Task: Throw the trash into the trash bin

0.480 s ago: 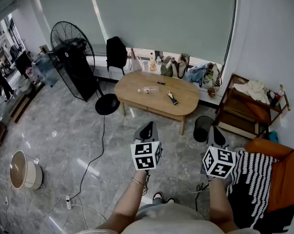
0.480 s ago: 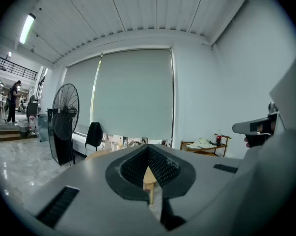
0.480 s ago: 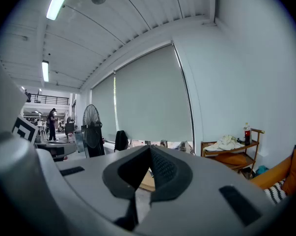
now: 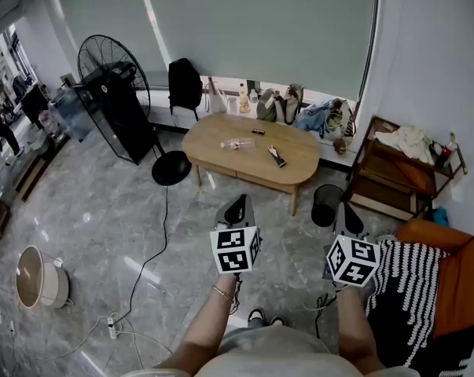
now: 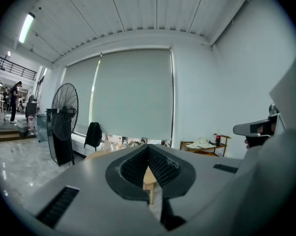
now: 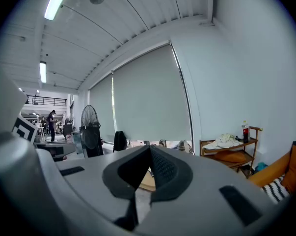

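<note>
A clear plastic bottle (image 4: pixel 238 142) lies on the oval wooden table (image 4: pixel 299 162) with a dark flat item (image 4: pixel 277 157) and a small dark item (image 4: pixel 258 132). The black mesh trash bin (image 4: pixel 326 205) stands on the floor at the table's right end. My left gripper (image 4: pixel 237 203) and right gripper (image 4: pixel 347 211) are held side by side over the floor, well short of the table, both shut and empty. In the left gripper view the left gripper (image 5: pixel 148 152) has its tips together, with a table leg (image 5: pixel 149 191) showing below them. The right gripper (image 6: pixel 149 152) looks the same in its own view.
A big black floor fan (image 4: pixel 111 73) stands left of the table, its cable (image 4: pixel 146 265) running over the marble floor to a power strip (image 4: pixel 111 324). A wooden shelf (image 4: pixel 394 171) and an orange sofa (image 4: pixel 449 277) are at the right. A pot (image 4: pixel 40 277) sits far left.
</note>
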`<act>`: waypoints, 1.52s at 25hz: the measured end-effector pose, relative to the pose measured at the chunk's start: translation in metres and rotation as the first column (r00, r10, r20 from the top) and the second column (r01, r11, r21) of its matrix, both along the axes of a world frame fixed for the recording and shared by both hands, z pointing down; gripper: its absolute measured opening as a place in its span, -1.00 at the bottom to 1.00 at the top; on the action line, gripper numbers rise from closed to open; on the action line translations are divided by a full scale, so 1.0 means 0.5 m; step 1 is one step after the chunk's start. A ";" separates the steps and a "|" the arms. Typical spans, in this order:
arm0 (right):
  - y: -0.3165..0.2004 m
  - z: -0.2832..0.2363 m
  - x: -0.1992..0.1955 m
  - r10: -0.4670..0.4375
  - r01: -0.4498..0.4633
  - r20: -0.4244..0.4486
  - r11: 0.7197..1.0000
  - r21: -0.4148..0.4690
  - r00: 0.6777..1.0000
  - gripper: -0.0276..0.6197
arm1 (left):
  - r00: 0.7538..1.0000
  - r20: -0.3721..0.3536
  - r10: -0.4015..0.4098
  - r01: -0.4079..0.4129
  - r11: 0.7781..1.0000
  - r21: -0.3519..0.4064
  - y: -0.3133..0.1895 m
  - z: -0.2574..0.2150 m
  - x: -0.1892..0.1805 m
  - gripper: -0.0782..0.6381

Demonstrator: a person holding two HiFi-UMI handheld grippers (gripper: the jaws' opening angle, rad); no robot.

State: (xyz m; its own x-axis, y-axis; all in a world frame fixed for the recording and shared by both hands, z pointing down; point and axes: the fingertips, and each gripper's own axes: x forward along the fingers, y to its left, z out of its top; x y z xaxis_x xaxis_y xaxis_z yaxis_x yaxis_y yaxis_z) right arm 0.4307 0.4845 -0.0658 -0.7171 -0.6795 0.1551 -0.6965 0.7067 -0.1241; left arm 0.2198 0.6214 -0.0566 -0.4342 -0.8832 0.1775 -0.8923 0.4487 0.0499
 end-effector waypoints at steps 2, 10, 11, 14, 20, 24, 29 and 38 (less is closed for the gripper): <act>-0.003 0.006 -0.001 0.014 -0.014 0.006 1.000 -0.007 1.000 -0.90 | 1.000 -0.002 0.001 -0.001 1.000 0.002 -0.001 0.001 -0.005 -0.75; 0.008 0.004 -0.021 0.027 -0.027 0.038 1.000 -0.003 0.999 -0.89 | 1.000 -0.009 -0.002 0.002 1.000 0.000 0.011 0.010 -0.038 -0.75; 0.010 0.001 -0.024 0.029 -0.029 0.042 1.000 0.001 0.999 -0.89 | 1.000 -0.010 -0.004 0.004 1.000 0.003 0.013 0.011 -0.044 -0.75; 0.016 -0.004 -0.039 0.034 -0.035 0.048 0.999 0.007 0.998 -0.88 | 1.000 -0.013 -0.005 0.006 1.000 0.009 0.020 0.012 -0.065 -0.75; 0.028 -0.005 -0.073 0.050 -0.050 0.050 0.999 0.006 0.997 -0.61 | 1.000 -0.018 -0.005 0.005 1.000 0.017 0.032 0.011 -0.118 -0.75; 0.035 -0.004 -0.095 0.060 -0.061 0.049 0.998 0.003 0.997 -0.48 | 1.000 -0.018 -0.009 0.009 1.000 0.028 0.041 0.006 -0.159 -0.75; 0.038 0.005 -0.116 0.072 -0.072 0.042 0.997 -0.006 0.997 -0.31 | 1.000 -0.025 -0.009 0.010 0.999 0.032 0.041 0.009 -0.199 -0.75; 0.029 0.031 -0.141 0.073 -0.072 0.019 0.997 -0.022 0.997 -0.21 | 0.999 -0.042 -0.013 0.014 1.000 0.024 0.032 0.034 -0.234 -0.75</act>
State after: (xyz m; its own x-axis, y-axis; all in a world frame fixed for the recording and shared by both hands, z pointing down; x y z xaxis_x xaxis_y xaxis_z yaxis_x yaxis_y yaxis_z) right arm 0.3603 0.4989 -0.0506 -0.6691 -0.7265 0.1566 -0.7432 0.6514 -0.1530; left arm 0.1029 0.6376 -0.0398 -0.4387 -0.8816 0.1742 -0.8830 0.4589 0.0987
